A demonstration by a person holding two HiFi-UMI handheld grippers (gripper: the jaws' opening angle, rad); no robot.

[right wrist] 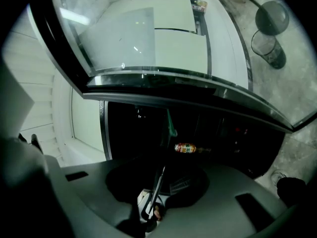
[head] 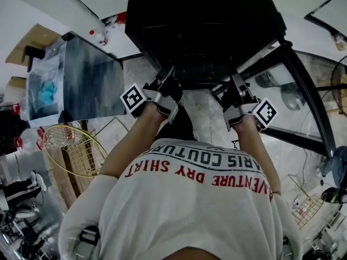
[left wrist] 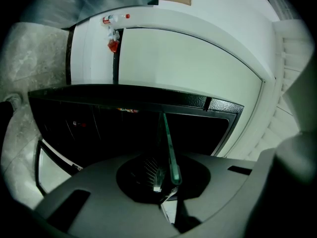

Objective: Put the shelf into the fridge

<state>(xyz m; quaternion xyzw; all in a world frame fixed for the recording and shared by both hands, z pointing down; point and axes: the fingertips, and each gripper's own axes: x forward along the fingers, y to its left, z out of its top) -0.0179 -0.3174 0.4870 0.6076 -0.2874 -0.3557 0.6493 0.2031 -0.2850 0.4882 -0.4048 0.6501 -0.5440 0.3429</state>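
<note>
The glass shelf shows edge-on as a thin greenish pane (left wrist: 168, 148) between the jaws of my left gripper (left wrist: 166, 180), which is shut on it. In the right gripper view the same pane (right wrist: 162, 170) runs up from my right gripper (right wrist: 158, 187), also shut on it. In the head view the left gripper (head: 165, 88) and the right gripper (head: 234, 93) are side by side at the mouth of the black fridge (head: 200, 26). The shelf itself is hidden there in the dark opening. The fridge interior (left wrist: 99, 128) is dark.
A drink bottle (right wrist: 187, 148) lies inside the fridge. The open glass door (head: 303, 102) stands to the right, and a dark panel (head: 89, 80) stands at the left. A round wire guard (head: 76, 150) and a wire basket (head: 306, 207) lie on the floor beside the person.
</note>
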